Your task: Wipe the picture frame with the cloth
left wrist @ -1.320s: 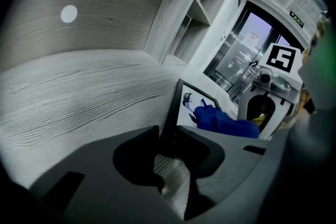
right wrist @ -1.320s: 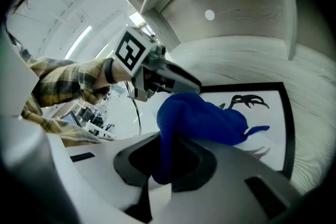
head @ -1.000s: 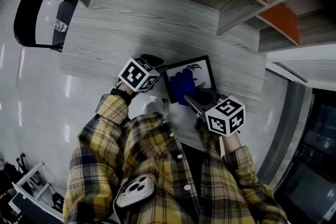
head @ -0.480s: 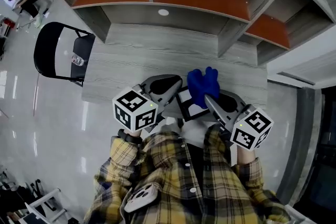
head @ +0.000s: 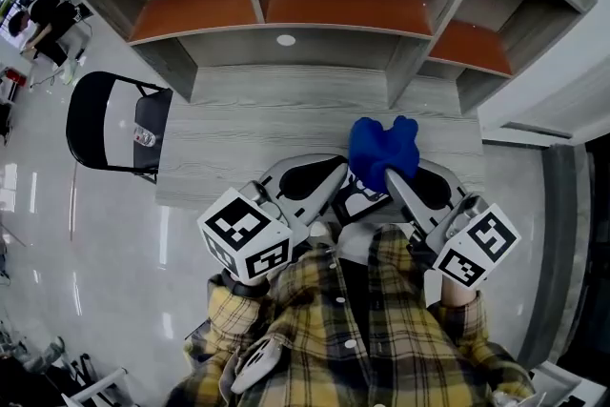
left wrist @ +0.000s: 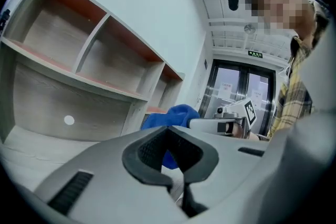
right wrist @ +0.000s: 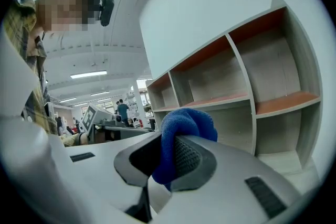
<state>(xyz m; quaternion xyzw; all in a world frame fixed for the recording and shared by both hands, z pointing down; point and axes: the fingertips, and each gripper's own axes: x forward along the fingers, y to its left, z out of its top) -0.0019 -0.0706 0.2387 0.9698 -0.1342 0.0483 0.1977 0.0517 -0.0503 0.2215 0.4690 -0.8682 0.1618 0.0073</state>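
Observation:
My right gripper (head: pixel 391 176) is shut on a bunched blue cloth (head: pixel 383 146), which sticks up beyond its jaws above the desk's front half. In the right gripper view the cloth (right wrist: pixel 185 124) bulges out between the dark pads (right wrist: pixel 191 157). The black picture frame (head: pixel 357 201) shows only partly, low between the two grippers near the desk's front edge. My left gripper (head: pixel 334 176) is shut on the frame's left side; in its own view a thin pale edge sits between the jaws of my left gripper (left wrist: pixel 174 160), with the cloth (left wrist: pixel 176 114) just beyond.
A grey wood desk (head: pixel 248 124) stands against a shelf unit (head: pixel 286 5) with orange-brown boards. One white disc (head: pixel 286 40) lies at the desk's back. A black chair (head: pixel 114 124) is at the desk's left end. People stand far off at the upper left.
The cloth has come up off the frame's glass with the right gripper. Both grippers have risen and now point level at the shelves. The head camera has tilted up.

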